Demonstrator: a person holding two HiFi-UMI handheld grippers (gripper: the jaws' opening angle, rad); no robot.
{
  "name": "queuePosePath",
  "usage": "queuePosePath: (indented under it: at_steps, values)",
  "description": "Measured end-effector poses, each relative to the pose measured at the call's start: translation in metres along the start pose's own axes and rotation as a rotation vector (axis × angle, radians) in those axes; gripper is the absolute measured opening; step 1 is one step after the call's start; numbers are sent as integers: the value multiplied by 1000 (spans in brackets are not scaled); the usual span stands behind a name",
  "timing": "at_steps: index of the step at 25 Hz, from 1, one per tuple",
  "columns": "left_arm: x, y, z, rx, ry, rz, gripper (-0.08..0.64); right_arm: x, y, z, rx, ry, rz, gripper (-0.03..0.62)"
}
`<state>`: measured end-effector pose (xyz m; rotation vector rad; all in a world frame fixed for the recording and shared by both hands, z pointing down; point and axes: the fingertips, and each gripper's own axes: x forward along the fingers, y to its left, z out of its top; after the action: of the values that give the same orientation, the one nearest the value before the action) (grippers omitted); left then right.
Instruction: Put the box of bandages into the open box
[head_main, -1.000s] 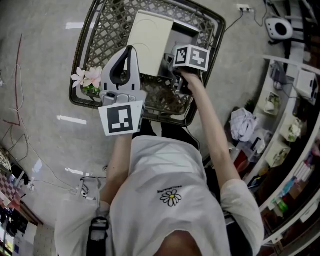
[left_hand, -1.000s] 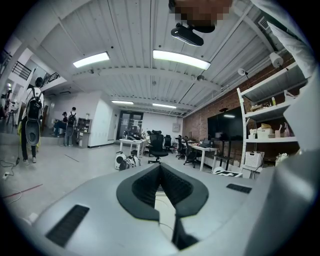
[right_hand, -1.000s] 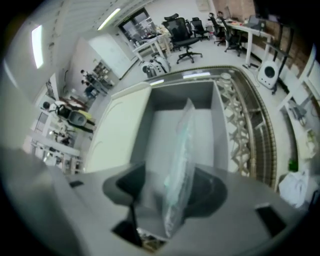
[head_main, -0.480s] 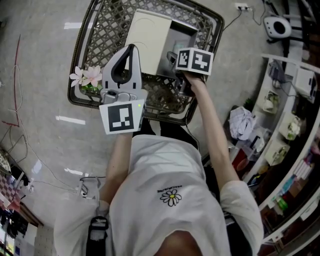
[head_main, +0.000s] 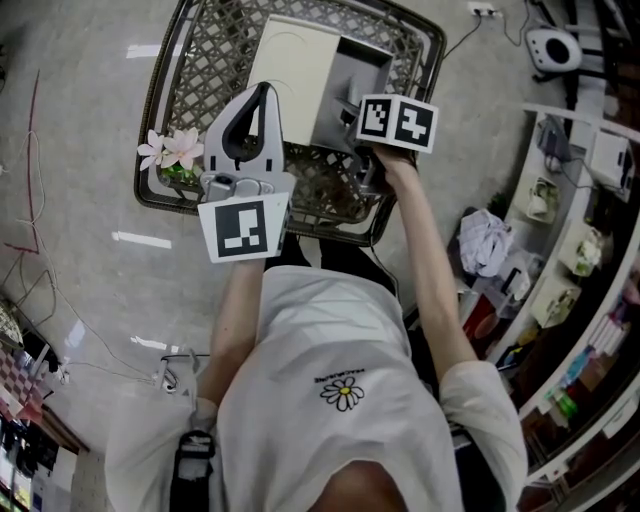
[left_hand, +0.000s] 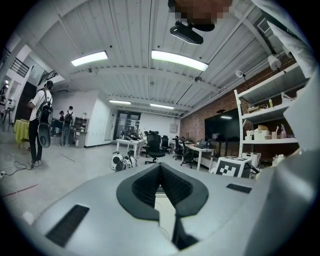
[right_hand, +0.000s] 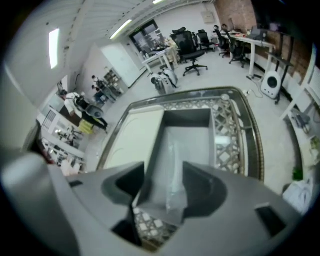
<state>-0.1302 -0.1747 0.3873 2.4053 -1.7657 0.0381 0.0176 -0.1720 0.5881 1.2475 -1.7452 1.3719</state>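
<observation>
A person in a white shirt (head_main: 340, 400) stands over a metal basket (head_main: 205, 60) with a criss-cross bottom. The basket sits on a gray floor (head_main: 80, 150).

The open box (right_hand: 187, 117) lies inside the basket. Its white lid (head_main: 295, 70) is flipped open to the left side. The inside of the open box is gray.

The right gripper (right_hand: 165, 175) hangs above the near end of the open box and looks down into it. Its two jaws are spread wide apart. They squeeze nothing.

The box of bandages (right_hand: 175, 170) is down inside the open box, near the front wall. It looks see-through and shiny, like it has clear wrap on it. In the right gripper view it shows in the gap between the jaws, but it is below them. The jaws do not touch it.

The left gripper (head_main: 262, 95) is held over the near left part of the basket, beside the lid. It points up and away, toward a big room with desks and chairs. Its jaws are pressed together at the tips, and nothing is between them.

Some pink flowers (head_main: 172, 152) sit at the left edge of the basket, close to the left gripper.
</observation>
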Motion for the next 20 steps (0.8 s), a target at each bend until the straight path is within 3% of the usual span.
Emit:
queuePosePath:
  at_steps: [20]
  values:
    - [3,-14,28,21,-53,-14,20,-46,15,33,-50,-136,16,245]
